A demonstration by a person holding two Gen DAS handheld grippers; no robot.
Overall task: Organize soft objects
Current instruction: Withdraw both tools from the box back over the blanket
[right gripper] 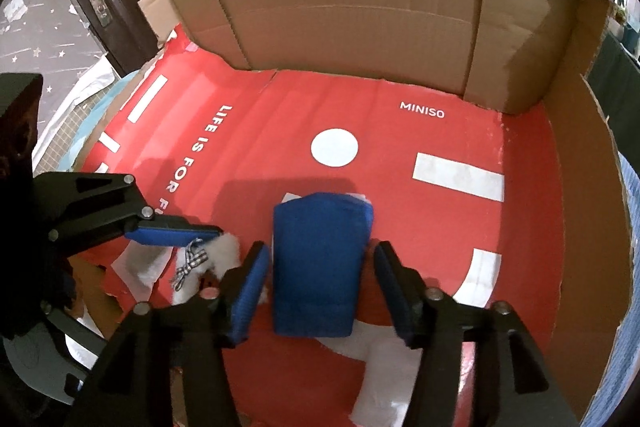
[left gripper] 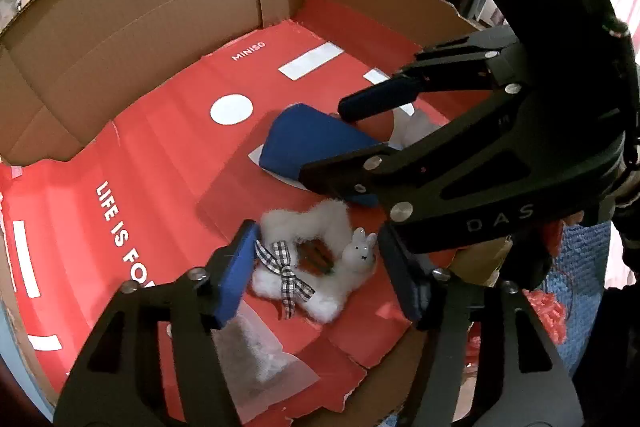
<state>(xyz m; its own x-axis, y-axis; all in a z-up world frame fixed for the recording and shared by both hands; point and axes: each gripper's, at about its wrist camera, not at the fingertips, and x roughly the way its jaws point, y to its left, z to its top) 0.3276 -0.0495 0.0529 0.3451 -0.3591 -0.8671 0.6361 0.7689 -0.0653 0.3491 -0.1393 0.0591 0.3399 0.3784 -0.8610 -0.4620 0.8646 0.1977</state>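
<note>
Showing rabbit figurine [left gripper: 361, 251], left view only

Box floor [right gripper: 400, 95] red with white lettering and shapes, walls plain brown. Cloth pouch [right gripper: 320, 267] solid blue. Fluffy star [left gripper: 316, 263] white, bow [left gripper: 286, 267] black-white gingham.

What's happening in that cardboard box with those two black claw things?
A person is sorting soft items with a hand-held tool in each hand. The left tool straddles a fluffy white star wreath that has a checked bow and a small bunny, lying on the red box floor. The right tool sits around a folded blue cloth. Neither squeezes its item; both lie loose inside the cardboard box.
</note>
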